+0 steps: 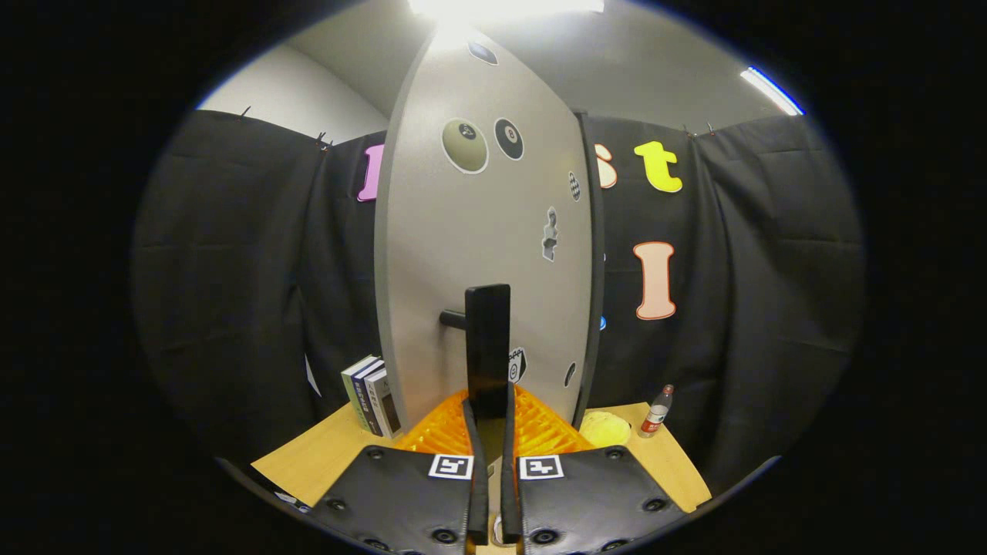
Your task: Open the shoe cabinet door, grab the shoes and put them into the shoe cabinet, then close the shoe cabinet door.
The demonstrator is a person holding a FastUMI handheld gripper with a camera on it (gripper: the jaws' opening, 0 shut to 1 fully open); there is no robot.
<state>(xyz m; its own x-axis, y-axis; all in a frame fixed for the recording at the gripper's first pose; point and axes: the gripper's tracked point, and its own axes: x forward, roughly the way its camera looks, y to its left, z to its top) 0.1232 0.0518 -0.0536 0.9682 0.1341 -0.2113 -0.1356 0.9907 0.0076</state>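
The gripper (489,432) sits at the bottom centre of the frame, and its two fingers are drawn in tight around the lower end of the door handle (487,351), one on each side. It looks clenched on that handle, though the exact contact at the pads is hard to read.

The handle is a dark bar, standing upright and rising straight up from between the fingers into the middle of the frame. A short dark peg joins it to the door on its left side. So the long axis is vertical, in line with the fingers.

The cabinet door (486,231) fills the centre: a tall, pale grey panel with round and odd-shaped stickers on it, and a dark edge down its right side. Whether it is shut or ajar, I cannot tell from here.

Beneath the fingers lies an orange ribbed surface (544,428) on the wooden table (324,455). Books (372,393) stand at lower left, and a bottle (657,412) with a yellow cloth (605,428) sits at lower right.

My read: the door step is in hand, calling for a swing about the hinge.
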